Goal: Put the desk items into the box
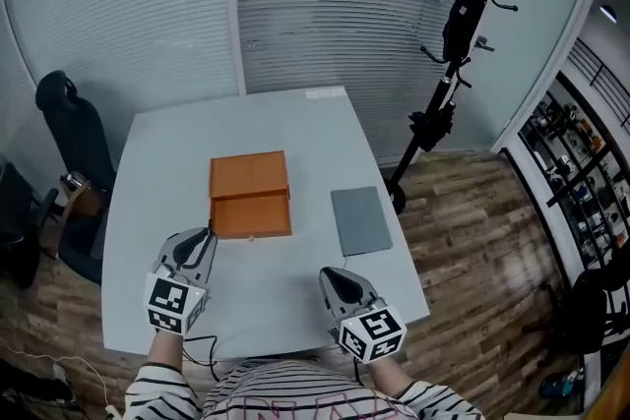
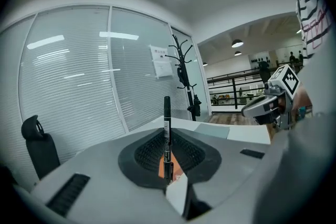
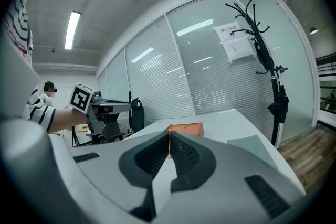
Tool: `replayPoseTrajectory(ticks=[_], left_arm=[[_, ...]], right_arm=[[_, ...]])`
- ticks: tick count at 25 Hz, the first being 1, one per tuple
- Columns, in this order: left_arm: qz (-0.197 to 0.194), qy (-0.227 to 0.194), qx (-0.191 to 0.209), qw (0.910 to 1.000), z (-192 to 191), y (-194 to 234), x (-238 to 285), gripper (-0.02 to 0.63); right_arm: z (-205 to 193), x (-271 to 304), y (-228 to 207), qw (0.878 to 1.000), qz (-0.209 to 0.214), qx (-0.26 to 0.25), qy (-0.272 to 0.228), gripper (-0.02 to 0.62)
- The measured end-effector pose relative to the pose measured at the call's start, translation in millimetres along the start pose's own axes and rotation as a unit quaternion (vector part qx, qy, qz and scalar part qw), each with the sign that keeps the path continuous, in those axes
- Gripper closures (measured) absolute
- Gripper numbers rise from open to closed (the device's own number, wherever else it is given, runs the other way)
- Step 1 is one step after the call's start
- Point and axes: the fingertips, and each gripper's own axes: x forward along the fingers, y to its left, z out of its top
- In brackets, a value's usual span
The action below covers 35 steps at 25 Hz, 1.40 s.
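Note:
An orange box (image 1: 250, 195) lies in the middle of the pale table (image 1: 157, 162); I cannot tell whether its lid is up. A flat grey pad (image 1: 360, 220) lies to its right. My left gripper (image 1: 205, 237) hovers just in front of the box's near left corner. In the left gripper view it (image 2: 167, 153) is shut on a black pen (image 2: 167, 122), which stands upright between the jaws. My right gripper (image 1: 331, 276) is over the table's near right part, in front of the pad. Its jaws (image 3: 169, 147) are shut with nothing in them, pointing towards the box (image 3: 187, 127).
A black coat stand (image 1: 451, 44) rises off the table's far right corner. A black office chair (image 1: 75, 128) stands at the left. The table's near edge (image 1: 266, 341) runs just in front of the person's striped sleeves. Window blinds close the back.

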Motion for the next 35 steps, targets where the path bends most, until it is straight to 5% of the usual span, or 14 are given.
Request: replayPoseTrajectory(ticks=[9, 17, 35], left_arm=[[-0.048, 0.01, 0.087, 0.995, 21.8, 34.4, 46.8, 0.557], [-0.1, 0.046, 0.148, 0.9829, 3.6, 36.7, 101.6, 0.555], [-0.191, 0.15, 0.151, 0.9582, -99.5, 9.8, 210.3, 0.555]], right_arm=[[3.9, 27.9, 5.7, 1.0, -0.015, 0.006, 0.004, 0.569], [0.8, 37.4, -0.2, 0.999, -0.047, 0.012, 0.014, 0.569], [-18.6, 43.2, -17.4, 0.992, -0.113, 0.039, 0.042, 0.569]])
